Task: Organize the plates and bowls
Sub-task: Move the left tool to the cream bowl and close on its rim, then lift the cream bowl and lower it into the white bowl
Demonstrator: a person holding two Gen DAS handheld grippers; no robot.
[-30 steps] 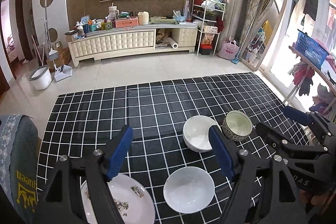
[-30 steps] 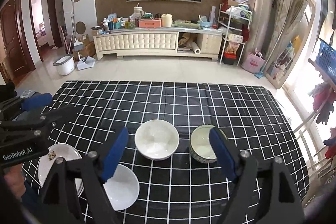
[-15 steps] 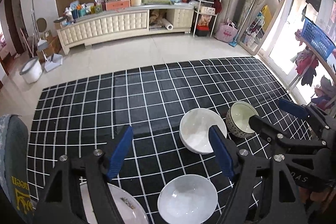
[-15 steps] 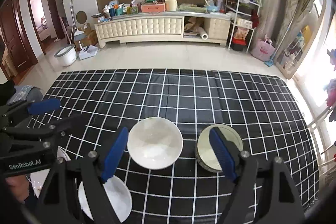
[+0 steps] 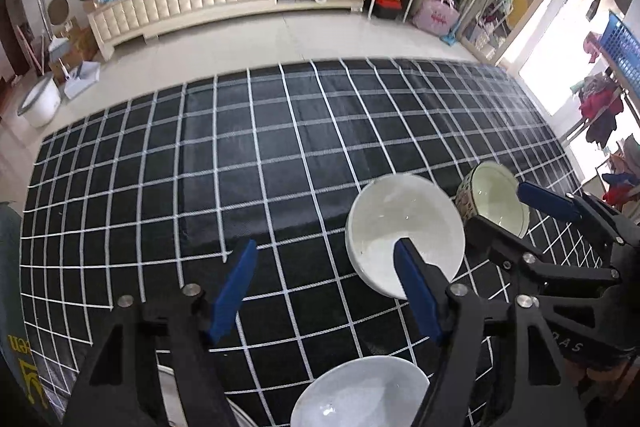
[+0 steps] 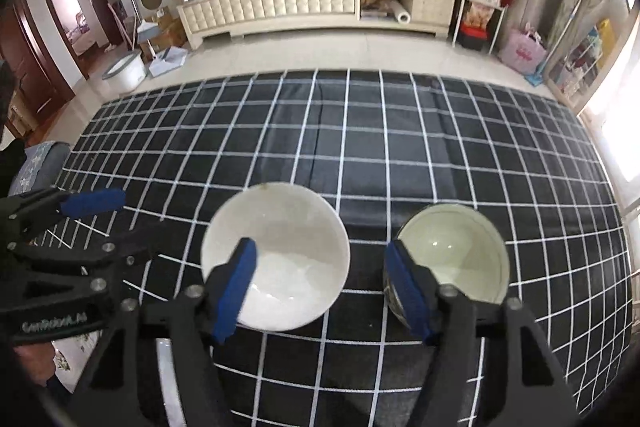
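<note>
— White glazed bowl (image 6: 276, 259), plain, beside the patterned bowl (image 6: 452, 259) with a pale green inside, on the checked counter (image 6: 360, 131)?
— Yes; right gripper (image 6: 320, 287) and left gripper (image 5: 324, 287) jaws spread, empty

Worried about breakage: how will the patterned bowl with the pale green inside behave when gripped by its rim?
The patterned bowl with pale green inside looks glazed ceramic, so probably stiff, slippery and chip-prone. Its deep, upright walls suggest it may tip if lifted by one side.

Plate (image 6: 70, 357) mostly hidden behind left gripper (image 6: 94, 215); near bowl (image 5: 360, 393) cut by frame edge.
</note>
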